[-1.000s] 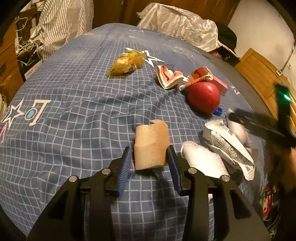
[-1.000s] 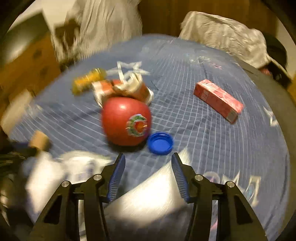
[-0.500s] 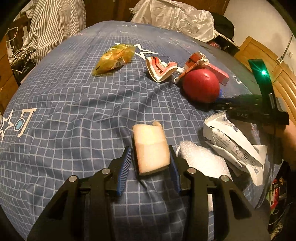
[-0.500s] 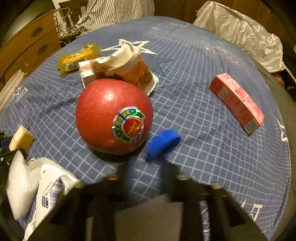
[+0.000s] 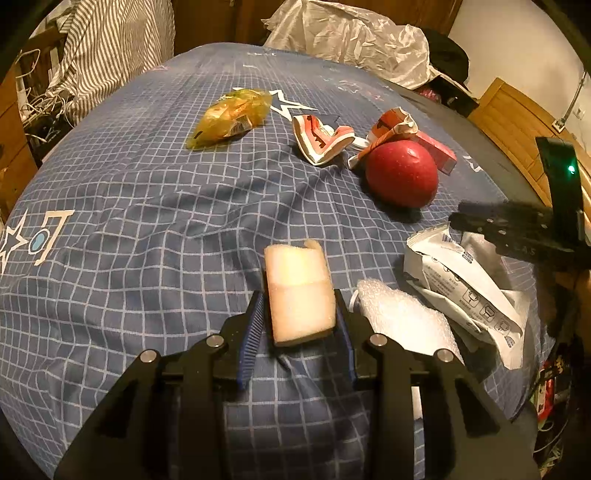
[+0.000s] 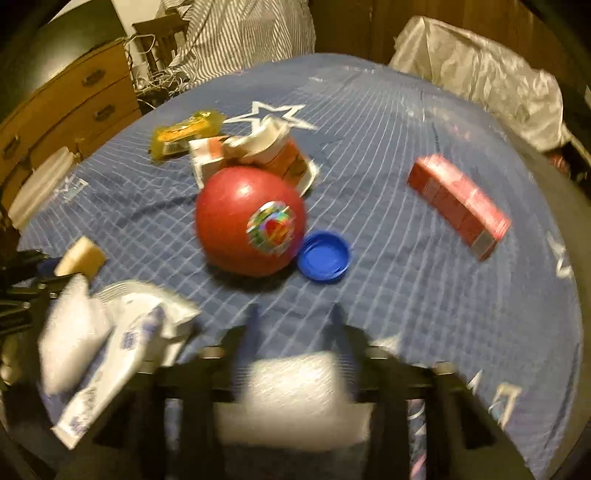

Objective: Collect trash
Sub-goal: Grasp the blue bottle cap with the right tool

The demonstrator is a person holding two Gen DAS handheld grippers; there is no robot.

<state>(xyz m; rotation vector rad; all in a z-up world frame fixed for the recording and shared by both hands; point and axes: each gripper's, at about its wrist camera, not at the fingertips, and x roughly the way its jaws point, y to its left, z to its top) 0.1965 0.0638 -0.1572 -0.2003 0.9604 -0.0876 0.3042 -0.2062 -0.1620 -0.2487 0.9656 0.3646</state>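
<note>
A pale foam piece sits between the blue pads of my left gripper. The jaws are closing and both pads press its sides. Beside it lie white bubble wrap and a white printed wrapper. My right gripper is blurred over the blue checked cloth. Its jaws are opening, with nothing between the tips. A blurred white piece shows low by the finger roots. Ahead of it are a red apple, a blue cap and a red carton.
A yellow wrapper and crumpled red-and-white paper cups lie farther back. Crinkled plastic sheeting and striped fabric sit beyond the far edge. Wooden drawers stand at the left. The cloth drops off at the right.
The left pads have drawn in against the foam piece, which was loose between them. The right gripper went in toward the apple with fingers together, then pulled back with them apart.
</note>
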